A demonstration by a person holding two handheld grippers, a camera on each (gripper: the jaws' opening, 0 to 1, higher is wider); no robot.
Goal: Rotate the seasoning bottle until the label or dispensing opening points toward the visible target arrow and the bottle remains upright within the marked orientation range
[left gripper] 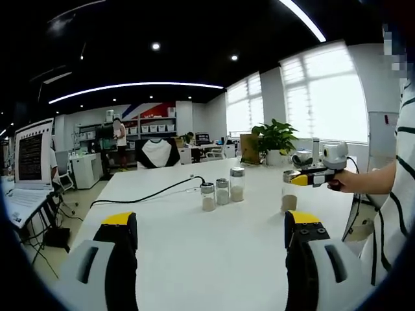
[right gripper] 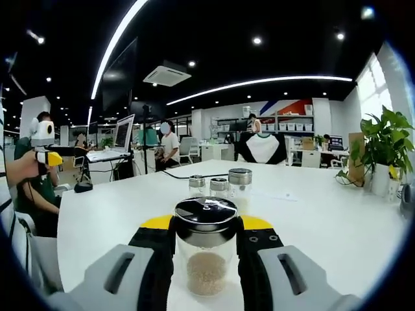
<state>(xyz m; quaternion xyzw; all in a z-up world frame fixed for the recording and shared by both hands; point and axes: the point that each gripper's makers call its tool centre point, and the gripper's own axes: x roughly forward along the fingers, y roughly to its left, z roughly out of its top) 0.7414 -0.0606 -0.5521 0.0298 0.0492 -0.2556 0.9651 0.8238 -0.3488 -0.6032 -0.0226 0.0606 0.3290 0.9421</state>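
A glass seasoning bottle (right gripper: 206, 259) with a dark shiny lid and pale grains inside stands upright on the white table (right gripper: 337, 227). My right gripper (right gripper: 206, 223) is shut on it, one jaw pressed against each side. The left gripper view shows that bottle (left gripper: 289, 194) at the right, with the right gripper (left gripper: 293, 177) holding it near the lid. My left gripper (left gripper: 211, 227) hangs open over the table's near part, its jaws wide apart with nothing between them. In the right gripper view, the left gripper (right gripper: 47, 157) shows at the far left, held in a hand.
Three more bottles (left gripper: 222, 192) stand in a row mid-table, also seen behind the held one (right gripper: 219, 186). A black cable (left gripper: 149, 194) runs across the table's far left. A potted plant (left gripper: 275, 139) stands at the far end and a laptop (left gripper: 29, 159) to the left.
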